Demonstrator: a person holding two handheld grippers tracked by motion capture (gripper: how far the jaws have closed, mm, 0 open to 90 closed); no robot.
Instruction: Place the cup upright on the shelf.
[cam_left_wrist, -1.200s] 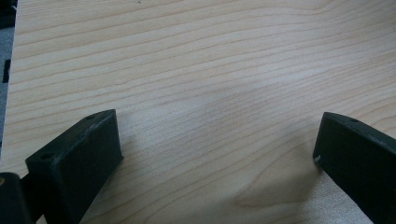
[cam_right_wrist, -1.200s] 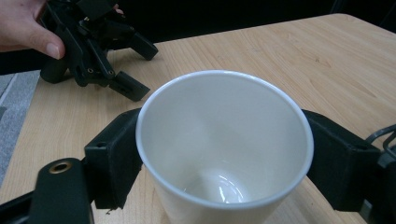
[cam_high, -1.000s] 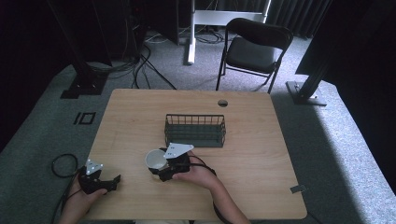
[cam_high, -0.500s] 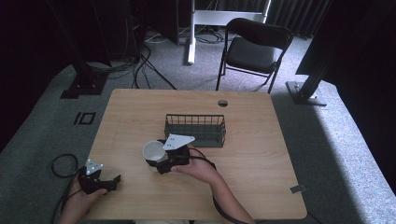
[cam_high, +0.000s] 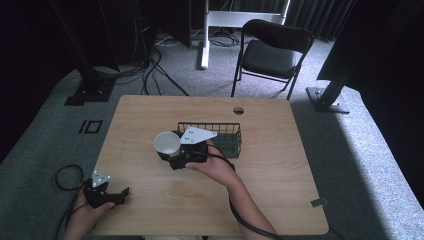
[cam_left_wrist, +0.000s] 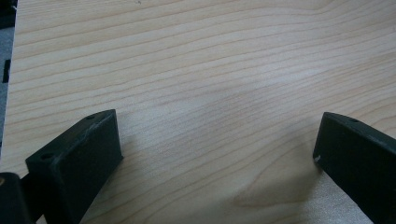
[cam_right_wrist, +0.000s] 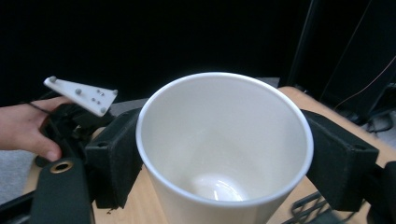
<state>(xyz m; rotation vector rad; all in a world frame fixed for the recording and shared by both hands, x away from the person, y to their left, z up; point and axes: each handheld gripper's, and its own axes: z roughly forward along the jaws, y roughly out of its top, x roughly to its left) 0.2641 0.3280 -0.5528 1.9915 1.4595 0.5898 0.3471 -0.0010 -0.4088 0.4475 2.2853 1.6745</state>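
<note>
In the right gripper view the white cup (cam_right_wrist: 224, 154) is cut off by the bottom edge, its base out of frame, and it hides the table behind it. The wire basket (cam_right_wrist: 310, 210) shows only as a blurred corner at lower right (bars smeared). In the left gripper view the right jaw runs off the frame's right edge.

Right tongs raised and clamped, left tongs low and spread

The right tongs (cam_high: 172, 150) sit mid-bench, their jaws pressed against both sides of a white cup (cam_right_wrist: 224, 149), the right hand (cam_high: 212, 167) gripping from behind with the forearm running in from the lower edge. The left tongs (cam_high: 112, 196) rest at the near left corner in the left hand (cam_high: 87, 212), jaws wide apart with nothing between them.
</note>
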